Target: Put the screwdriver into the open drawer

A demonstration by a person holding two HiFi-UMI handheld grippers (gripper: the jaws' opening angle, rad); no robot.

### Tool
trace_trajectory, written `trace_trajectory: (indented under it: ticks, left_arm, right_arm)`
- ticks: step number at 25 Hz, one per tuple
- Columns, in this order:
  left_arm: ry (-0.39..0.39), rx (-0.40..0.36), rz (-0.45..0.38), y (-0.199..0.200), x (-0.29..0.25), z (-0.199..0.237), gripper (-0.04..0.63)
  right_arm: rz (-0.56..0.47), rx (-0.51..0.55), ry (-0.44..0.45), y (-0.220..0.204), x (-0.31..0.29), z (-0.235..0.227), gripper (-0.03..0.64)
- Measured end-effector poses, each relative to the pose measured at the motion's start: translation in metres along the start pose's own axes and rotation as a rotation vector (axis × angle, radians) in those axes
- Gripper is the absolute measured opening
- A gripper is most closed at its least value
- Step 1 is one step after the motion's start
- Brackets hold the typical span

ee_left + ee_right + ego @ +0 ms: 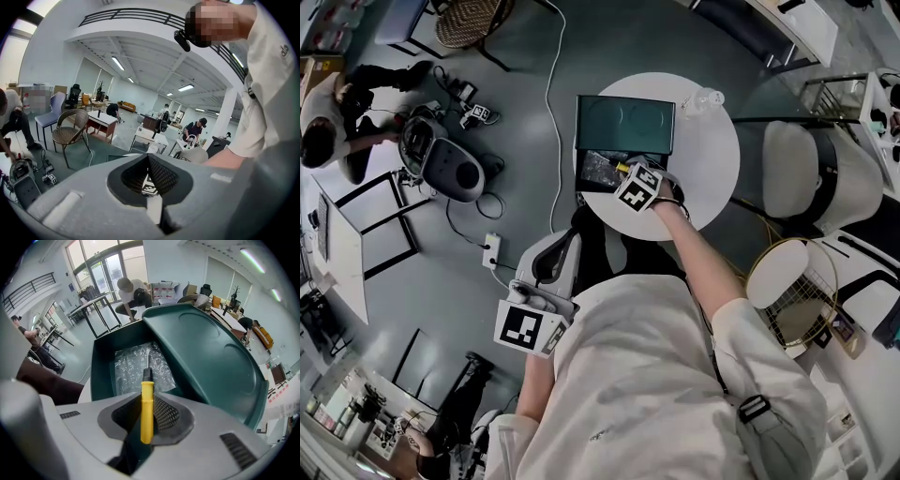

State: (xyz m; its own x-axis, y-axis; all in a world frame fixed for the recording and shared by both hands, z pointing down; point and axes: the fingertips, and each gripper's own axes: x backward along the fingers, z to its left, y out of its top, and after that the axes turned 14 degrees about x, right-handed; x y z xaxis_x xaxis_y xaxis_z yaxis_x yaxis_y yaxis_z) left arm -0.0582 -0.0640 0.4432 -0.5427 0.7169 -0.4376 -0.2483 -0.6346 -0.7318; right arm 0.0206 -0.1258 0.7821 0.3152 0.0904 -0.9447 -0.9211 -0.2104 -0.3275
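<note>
A yellow-handled screwdriver (146,408) is clamped in my right gripper (146,417), its dark shaft aimed forward into the open drawer (101,366). Crinkled clear bubble wrap (133,366) lines the drawer. The drawer belongs to a dark green box (623,125) on a round white table (712,178). In the head view my right gripper (630,178) hovers over the drawer's (584,173) front part, with a bit of the yellow screwdriver (622,169) showing. My left gripper (559,247) hangs low beside the person, off the table, jaws together and empty (151,190).
A clear plastic bottle (703,98) lies at the table's far right. A white chair (811,178) and a wire-basket side table (792,291) stand to the right. On the floor at left are a cable, a power strip (490,250), a grey machine (450,164) and a crouching person (323,122).
</note>
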Motion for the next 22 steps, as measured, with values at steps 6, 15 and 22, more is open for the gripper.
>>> trace_trajectory:
  ticks: [6, 15, 22]
  left_arm:
    - [-0.001, -0.005, 0.001, 0.002, 0.005, 0.003, 0.009]
    - [-0.014, -0.011, 0.002, 0.005, 0.005, 0.007, 0.009]
    - [-0.051, -0.022, -0.003, 0.014, 0.004, 0.007, 0.009]
  right_arm:
    - [0.000, 0.002, -0.010, 0.001, 0.000, 0.000, 0.087]
    - [-0.007, -0.007, -0.018, 0.001, 0.002, -0.002, 0.094]
    - [-0.003, -0.022, -0.035, 0.003, 0.014, -0.004, 0.094]
